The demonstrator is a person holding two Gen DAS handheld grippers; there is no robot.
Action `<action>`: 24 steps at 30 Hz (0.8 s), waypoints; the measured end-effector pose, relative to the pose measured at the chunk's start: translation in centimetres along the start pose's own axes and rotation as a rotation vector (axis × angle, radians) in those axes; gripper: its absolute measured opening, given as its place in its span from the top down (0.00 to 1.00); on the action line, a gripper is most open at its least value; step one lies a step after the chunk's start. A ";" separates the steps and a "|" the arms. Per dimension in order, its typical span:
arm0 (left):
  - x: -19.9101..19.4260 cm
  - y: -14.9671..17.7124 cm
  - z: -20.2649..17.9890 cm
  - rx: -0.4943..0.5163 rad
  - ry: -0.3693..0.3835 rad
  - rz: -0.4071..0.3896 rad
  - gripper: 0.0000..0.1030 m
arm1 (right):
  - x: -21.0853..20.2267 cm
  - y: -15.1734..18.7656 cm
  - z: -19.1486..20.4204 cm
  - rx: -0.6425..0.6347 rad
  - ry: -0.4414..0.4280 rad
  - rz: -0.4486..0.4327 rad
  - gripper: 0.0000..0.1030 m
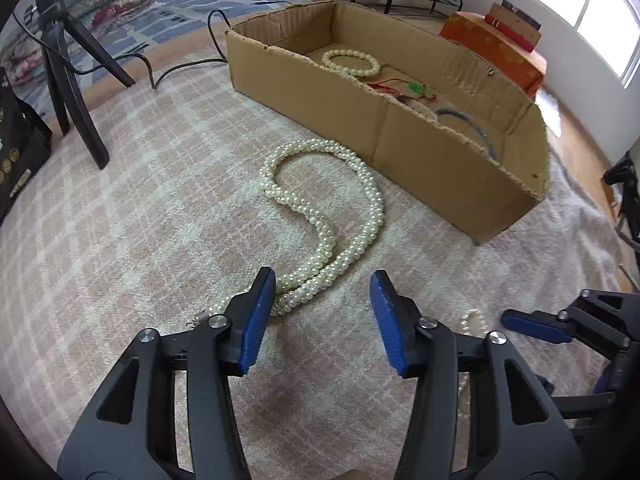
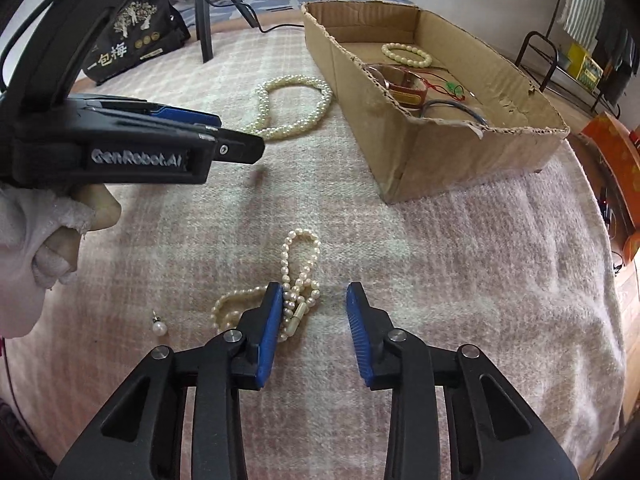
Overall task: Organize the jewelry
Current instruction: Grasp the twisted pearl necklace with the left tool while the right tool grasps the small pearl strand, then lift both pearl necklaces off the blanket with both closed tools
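A thick rope of pearls [image 1: 320,208] curls on the pink checked blanket in front of a cardboard box [image 1: 340,92]. My left gripper [image 1: 322,292] is open over the rope's near end, which lies beside the left finger without being pressed. In the right wrist view a thin pearl strand [image 2: 298,280] lies bunched on the blanket. My right gripper [image 2: 314,300] is open around it, and the strand lies against the left pad only. The box [image 2: 460,152] holds a cream bead bracelet [image 2: 406,54], a red-strapped watch [image 2: 404,84], a green pendant [image 1: 416,90] and a dark bangle [image 1: 476,120].
A single pearl earring [image 2: 159,326] lies left of the thin strand. A black tripod [image 1: 68,80] with a cable and a black printed bag [image 2: 132,36] stand at the far left. An orange box [image 1: 496,44] and a metal rack [image 2: 560,64] lie beyond the blanket's edge.
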State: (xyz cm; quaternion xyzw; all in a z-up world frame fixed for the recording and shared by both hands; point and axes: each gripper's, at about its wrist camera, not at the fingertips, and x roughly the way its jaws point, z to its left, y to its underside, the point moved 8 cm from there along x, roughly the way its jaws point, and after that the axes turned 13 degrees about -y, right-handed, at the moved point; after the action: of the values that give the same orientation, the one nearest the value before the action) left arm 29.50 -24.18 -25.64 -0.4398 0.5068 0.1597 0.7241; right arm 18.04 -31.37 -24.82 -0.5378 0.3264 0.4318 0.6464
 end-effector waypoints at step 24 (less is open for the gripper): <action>1.7 -1.1 2.6 -0.158 -0.013 -0.033 0.87 | 0.7 -0.9 1.9 -0.054 -0.037 -0.031 0.93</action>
State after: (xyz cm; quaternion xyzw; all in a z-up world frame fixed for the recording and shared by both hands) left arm 32.50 -23.10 -26.37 -0.5026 0.4807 0.1900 0.6930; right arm 19.05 -29.46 -24.67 -0.5519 0.2944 0.4402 0.6442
